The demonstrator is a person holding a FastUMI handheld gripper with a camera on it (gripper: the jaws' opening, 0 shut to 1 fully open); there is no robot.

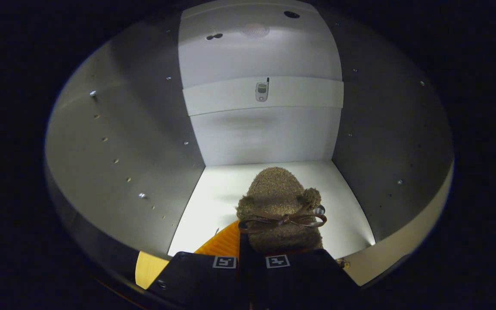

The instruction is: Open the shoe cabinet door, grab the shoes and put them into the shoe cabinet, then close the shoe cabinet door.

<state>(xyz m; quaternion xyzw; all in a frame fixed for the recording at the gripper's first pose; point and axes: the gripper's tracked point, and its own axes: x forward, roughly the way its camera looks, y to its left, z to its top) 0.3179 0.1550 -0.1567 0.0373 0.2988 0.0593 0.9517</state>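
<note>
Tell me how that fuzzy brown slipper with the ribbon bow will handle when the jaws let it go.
The fuzzy brown slipper, held between the gripper's near-closed jaws, looks soft and probably light, so it may sag. Its plush surface likely grips rather than slips. Its low shape and flat orange sole suggest it will settle on the white cabinet floor without rolling.

The gripper points forward and slightly downward, its two black fingers lying side by side with only a narrow dark slot between them. Each finger carries a small square black-and-white marker near its tip. The jaws stand nearly closed, clamped on the shoe's heel.
</note>
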